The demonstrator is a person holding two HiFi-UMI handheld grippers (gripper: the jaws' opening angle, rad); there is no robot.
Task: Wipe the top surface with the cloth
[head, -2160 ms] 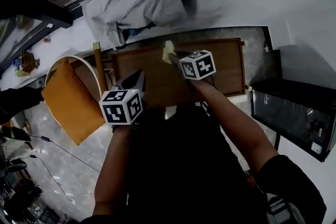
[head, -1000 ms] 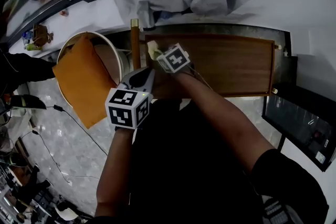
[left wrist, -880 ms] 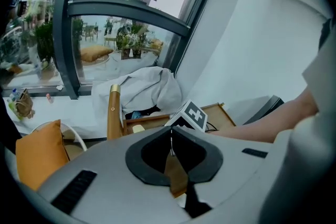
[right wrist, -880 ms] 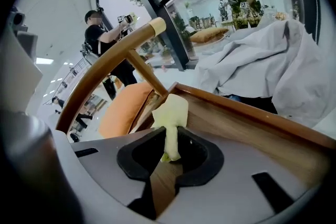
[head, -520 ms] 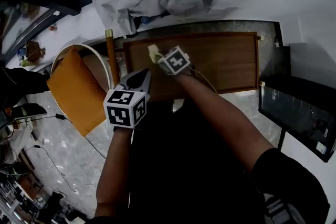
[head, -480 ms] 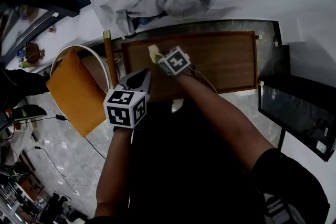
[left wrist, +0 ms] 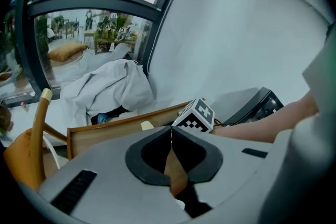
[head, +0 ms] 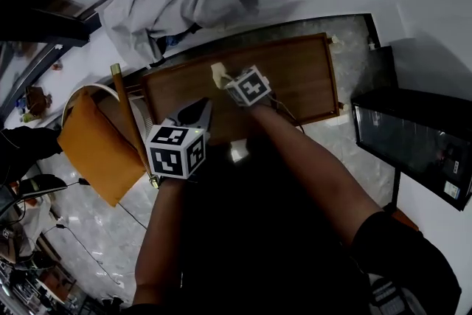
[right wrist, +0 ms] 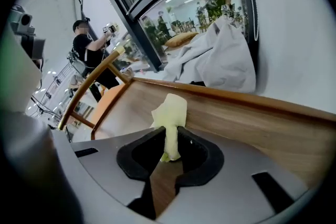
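A brown wooden table top [head: 295,77] with a raised rim lies below me. My right gripper [head: 221,79] is shut on a pale yellow cloth [head: 217,73] and holds it over the top's left part. In the right gripper view the cloth [right wrist: 170,115] sticks up from between the shut jaws, above the wooden surface [right wrist: 252,128]. My left gripper [head: 193,114] hangs at the table's near edge, left of the right arm, shut with nothing in it. In the left gripper view its jaws meet [left wrist: 171,134] and the right gripper's marker cube [left wrist: 193,116] shows beyond.
A chair with an orange seat [head: 96,147] and wooden back [head: 129,114] stands left of the table. A heap of grey-white fabric [head: 166,0] lies beyond its far edge. A black cabinet [head: 409,136] stands at the right. A person [right wrist: 89,57] stands far left behind glass.
The right gripper with the cloth has slid from the table's middle toward its left part. The left gripper has stayed shut by the near edge. The head view has shifted.
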